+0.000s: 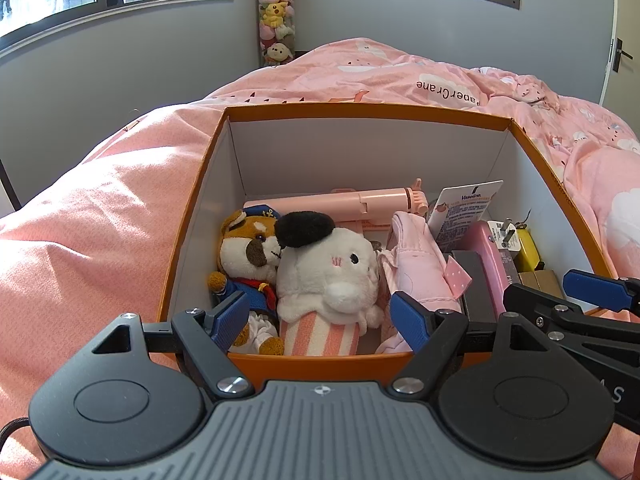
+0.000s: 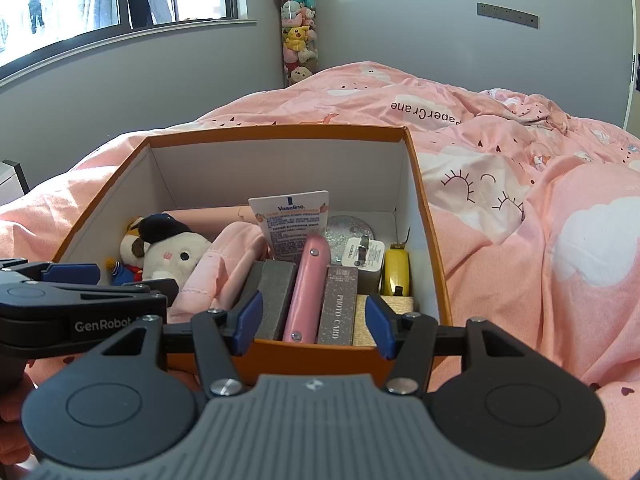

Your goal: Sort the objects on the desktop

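— Desktop objects fill the orange box (image 2: 312,354), which sits on the pink quilt (image 2: 540,208) of the bed. Along the box's left wall we see the dog plush (image 1: 248,248) and the white plush (image 1: 332,280), touching each other.

— And toward the right wall we count the grey block (image 2: 276,292), the pink case (image 2: 306,288), the photo card box (image 2: 338,306), the yellow tape measure (image 2: 396,270) and the white charger (image 2: 370,256), packed side by side. The Vaseline tube (image 2: 294,222) leans behind them, with the pink cloth (image 2: 224,264) in the middle and a pink stick (image 1: 360,200) along the back wall.

— Where do our claws stand?

— Both hover at the box's near edge. Our left gripper (image 1: 320,316) is spread wide with nothing between its pads, in front of the white plush. Our right gripper (image 2: 312,320) is spread too, empty, framing the pink case and the photo card box.

— So which step are we in?

— We judge it a pause between picks; everything in view is already in the box, and we cannot tell whether sorting is finished.

— Next move?

— If we pull something out, we must lower a claw past the rim and close on a single item, since the right-hand ones are wedged tight together.
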Available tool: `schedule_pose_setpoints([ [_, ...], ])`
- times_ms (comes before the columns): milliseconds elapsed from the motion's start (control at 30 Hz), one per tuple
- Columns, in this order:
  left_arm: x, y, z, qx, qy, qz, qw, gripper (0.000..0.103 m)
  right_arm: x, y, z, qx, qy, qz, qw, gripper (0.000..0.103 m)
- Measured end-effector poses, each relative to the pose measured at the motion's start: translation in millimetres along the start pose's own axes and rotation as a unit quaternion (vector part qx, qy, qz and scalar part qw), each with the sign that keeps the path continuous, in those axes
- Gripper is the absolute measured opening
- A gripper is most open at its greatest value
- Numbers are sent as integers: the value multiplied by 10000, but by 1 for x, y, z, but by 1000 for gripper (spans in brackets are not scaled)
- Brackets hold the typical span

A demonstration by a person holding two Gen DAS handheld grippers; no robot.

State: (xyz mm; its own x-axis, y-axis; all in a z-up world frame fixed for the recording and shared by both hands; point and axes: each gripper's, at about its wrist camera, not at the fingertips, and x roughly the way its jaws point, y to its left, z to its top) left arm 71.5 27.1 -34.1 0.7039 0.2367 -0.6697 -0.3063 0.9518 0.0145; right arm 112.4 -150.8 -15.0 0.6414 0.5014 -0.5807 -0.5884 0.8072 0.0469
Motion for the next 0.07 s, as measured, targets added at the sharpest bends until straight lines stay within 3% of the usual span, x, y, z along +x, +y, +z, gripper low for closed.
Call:
schedule_pose_setpoints([
  [67, 0, 0, 0, -1, -3, 1, 10000, 92, 0, 0, 0, 0, 1, -2, 10000, 59],
])
